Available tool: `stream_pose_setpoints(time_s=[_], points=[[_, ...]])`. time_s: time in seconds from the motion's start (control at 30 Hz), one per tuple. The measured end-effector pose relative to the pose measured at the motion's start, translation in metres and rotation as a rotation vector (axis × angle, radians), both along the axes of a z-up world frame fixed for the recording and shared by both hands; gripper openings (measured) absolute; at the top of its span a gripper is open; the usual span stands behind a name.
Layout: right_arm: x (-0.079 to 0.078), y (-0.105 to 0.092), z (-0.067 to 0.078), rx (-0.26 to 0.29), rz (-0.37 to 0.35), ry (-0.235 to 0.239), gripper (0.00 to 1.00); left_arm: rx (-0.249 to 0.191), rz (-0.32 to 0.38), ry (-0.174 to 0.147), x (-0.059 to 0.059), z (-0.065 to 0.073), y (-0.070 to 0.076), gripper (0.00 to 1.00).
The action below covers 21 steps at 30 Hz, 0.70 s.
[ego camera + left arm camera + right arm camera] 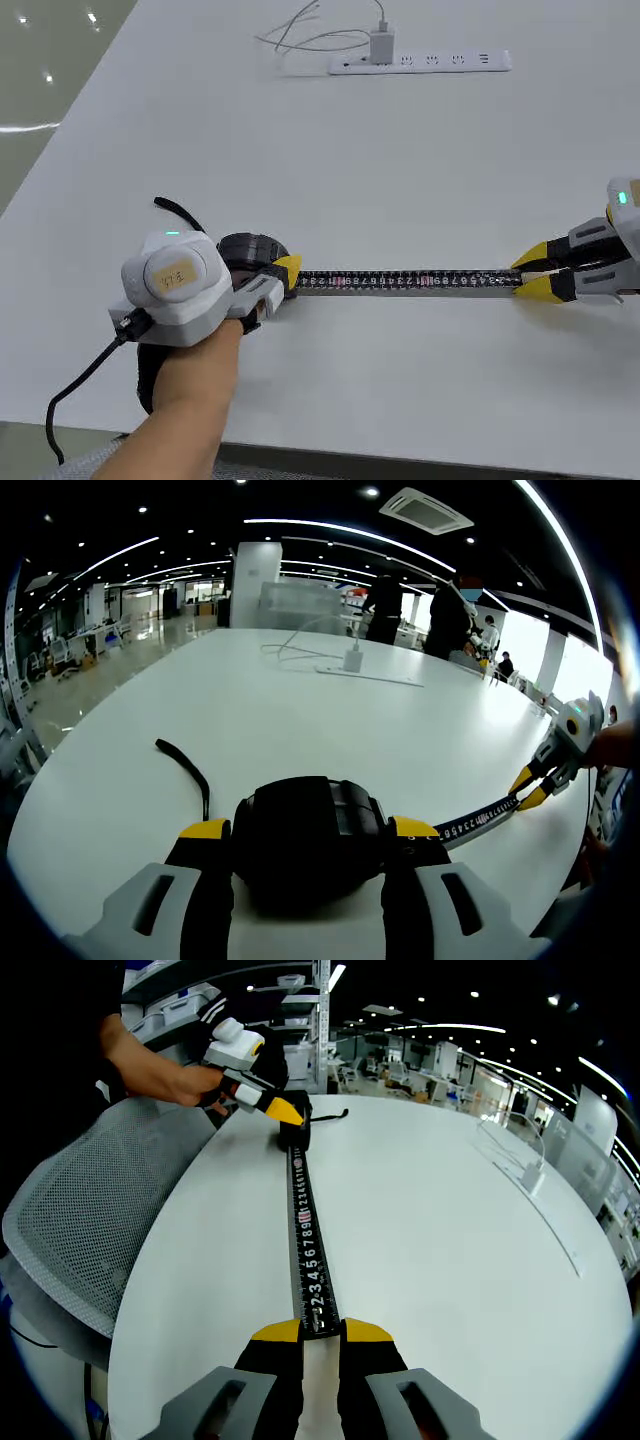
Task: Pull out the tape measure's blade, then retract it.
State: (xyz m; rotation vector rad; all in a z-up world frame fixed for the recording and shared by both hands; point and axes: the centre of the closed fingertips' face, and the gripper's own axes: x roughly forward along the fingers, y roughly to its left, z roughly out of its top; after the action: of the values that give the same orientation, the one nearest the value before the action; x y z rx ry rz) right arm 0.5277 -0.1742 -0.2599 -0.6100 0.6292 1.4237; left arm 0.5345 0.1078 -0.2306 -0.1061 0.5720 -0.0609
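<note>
A black tape measure case (252, 255) (305, 830) sits on the white table, its black wrist strap (178, 211) (188, 770) trailing to the left. My left gripper (276, 277) (312, 832) is shut on the case, yellow tips on either side of it. The black blade (405, 281) (306, 1250) (478, 821) lies pulled out flat along the table to the right. My right gripper (530, 274) (322, 1333) is shut on the blade's end, and it also appears far right in the left gripper view (530, 784). The case (295, 1125) shows far off in the right gripper view.
A white power strip (420, 61) (368, 673) with a plugged charger (382, 44) and white cables (300, 38) lies at the table's far side. A grey mesh chair (85, 1230) stands by the near table edge. People stand in the background (385, 608).
</note>
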Motion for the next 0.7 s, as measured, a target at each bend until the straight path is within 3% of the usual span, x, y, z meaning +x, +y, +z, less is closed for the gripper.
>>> stream_pose_setpoints(time_s=[0.7], points=[[-0.001, 0.021, 0.0, 0.02, 0.013, 0.016, 0.08, -0.001, -0.007, 0.001, -0.001, 0.001, -0.001, 0.55]])
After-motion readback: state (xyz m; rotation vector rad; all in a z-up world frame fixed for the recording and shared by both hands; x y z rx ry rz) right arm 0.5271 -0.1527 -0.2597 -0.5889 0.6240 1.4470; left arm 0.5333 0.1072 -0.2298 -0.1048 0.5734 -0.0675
